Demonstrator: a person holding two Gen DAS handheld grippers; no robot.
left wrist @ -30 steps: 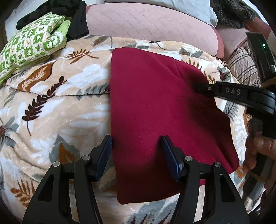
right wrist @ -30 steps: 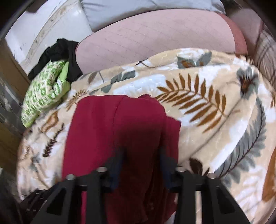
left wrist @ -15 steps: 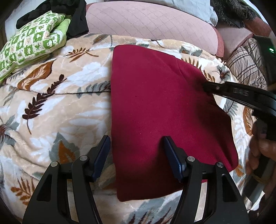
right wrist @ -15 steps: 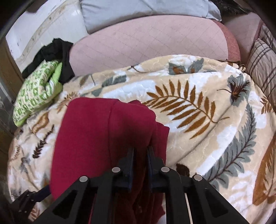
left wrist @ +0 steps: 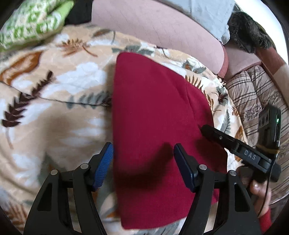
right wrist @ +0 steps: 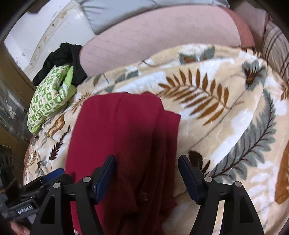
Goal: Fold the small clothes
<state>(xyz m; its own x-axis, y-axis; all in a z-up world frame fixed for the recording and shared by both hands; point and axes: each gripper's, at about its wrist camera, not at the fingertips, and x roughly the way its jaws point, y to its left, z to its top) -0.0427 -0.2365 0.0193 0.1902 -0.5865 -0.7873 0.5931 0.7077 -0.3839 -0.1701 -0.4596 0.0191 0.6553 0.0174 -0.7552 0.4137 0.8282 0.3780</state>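
A dark red folded garment (left wrist: 153,117) lies flat on a leaf-patterned blanket (left wrist: 54,101). My left gripper (left wrist: 143,162) hovers over the garment's near left part, its jaws opening, the left finger beside the cloth's left edge; nothing is pinched. In the right wrist view the same red garment (right wrist: 117,135) shows stacked layers along its right edge. My right gripper (right wrist: 147,173) stands over that edge with jaws opening and the cloth lying loose between them. From the left wrist view the right gripper's finger (left wrist: 218,137) rests at the garment's right edge.
A green-and-white patterned cloth (right wrist: 48,95) and a black garment (right wrist: 66,57) lie at the far left. A pink quilted cushion (right wrist: 162,41) and grey pillow (left wrist: 202,12) sit behind. A striped quilt (left wrist: 256,97) lies at right. A hand (left wrist: 258,188) grips the right tool.
The right gripper, shut on the garment's layered right edge half a second ago, has opened and let go. The left gripper has shifted left and widened a little; the garment lies still.
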